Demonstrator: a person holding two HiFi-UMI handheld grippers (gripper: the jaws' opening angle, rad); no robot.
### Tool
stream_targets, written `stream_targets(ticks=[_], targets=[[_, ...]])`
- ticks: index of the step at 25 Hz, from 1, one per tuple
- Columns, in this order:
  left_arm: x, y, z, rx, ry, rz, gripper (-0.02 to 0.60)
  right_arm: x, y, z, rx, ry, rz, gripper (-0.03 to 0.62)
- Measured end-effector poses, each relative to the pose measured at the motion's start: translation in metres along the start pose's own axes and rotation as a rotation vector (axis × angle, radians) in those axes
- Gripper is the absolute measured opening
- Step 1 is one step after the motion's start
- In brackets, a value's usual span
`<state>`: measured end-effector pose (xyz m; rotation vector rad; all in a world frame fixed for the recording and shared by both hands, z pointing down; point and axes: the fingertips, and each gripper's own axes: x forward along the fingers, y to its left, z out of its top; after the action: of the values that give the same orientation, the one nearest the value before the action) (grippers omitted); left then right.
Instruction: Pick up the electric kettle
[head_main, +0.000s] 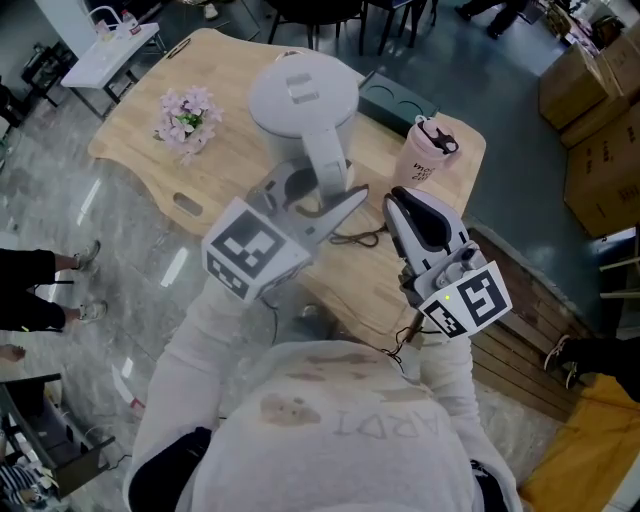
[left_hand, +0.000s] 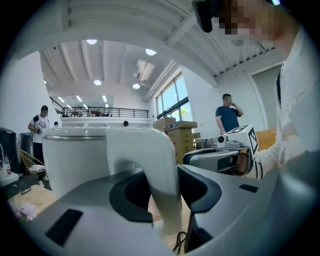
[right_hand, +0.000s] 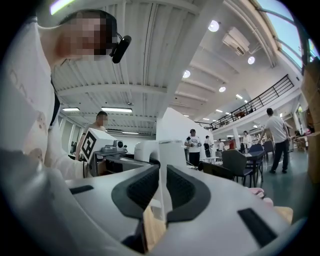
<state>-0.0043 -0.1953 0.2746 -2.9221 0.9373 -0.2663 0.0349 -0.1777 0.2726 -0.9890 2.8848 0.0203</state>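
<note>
Electric kettle (head_main: 300, 95) is hanging over wooden table (head_main: 130, 130), at 12 o'clock in head view | left gripper (head_main: 320, 203) is clamping its jaws on handle (left_hand: 150, 165) | right gripper (head_main: 398, 205), at kettle's 4 o'clock, is gripping nothing, jaws standing a narrow slit apart

Head view: taken from above the person's head and directed steeply down upon the table (head_main: 150, 150), the left gripper (head_main: 318, 200) and right gripper (head_main: 425, 225) being seen close beneath the lens. Left gripper view: taken from the left gripper, directed almost level along its jaws, with the kettle (left_hand: 75, 155) seen at very close range. Right gripper view: taken from the right gripper, likewise directed level, the kettle being seen from somewhat farther off. The kettle is shared by all three views. In each gripper view the opposite gripper is also included. The ceiling (left_hand: 125, 30) is seen only in the two gripper views.
</note>
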Motion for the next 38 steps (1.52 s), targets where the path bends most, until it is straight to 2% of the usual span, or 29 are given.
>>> stream_targets(ticks=[8, 24, 38], targets=[[-0.011, 0.0, 0.002, -0.009, -0.006, 0.042, 0.14, 0.006, -0.004, 0.005, 0.054, -0.026, 0.051, 0.041], [-0.037, 0.0, 0.011, -0.008, -0.033, 0.065, 0.141, 0.036, 0.013, 0.016, 0.0, 0.001, 0.087, 0.04], [-0.041, 0.004, 0.009, 0.001, -0.02, 0.049, 0.141, 0.05, 0.027, 0.015, -0.011, 0.011, 0.103, 0.04]])
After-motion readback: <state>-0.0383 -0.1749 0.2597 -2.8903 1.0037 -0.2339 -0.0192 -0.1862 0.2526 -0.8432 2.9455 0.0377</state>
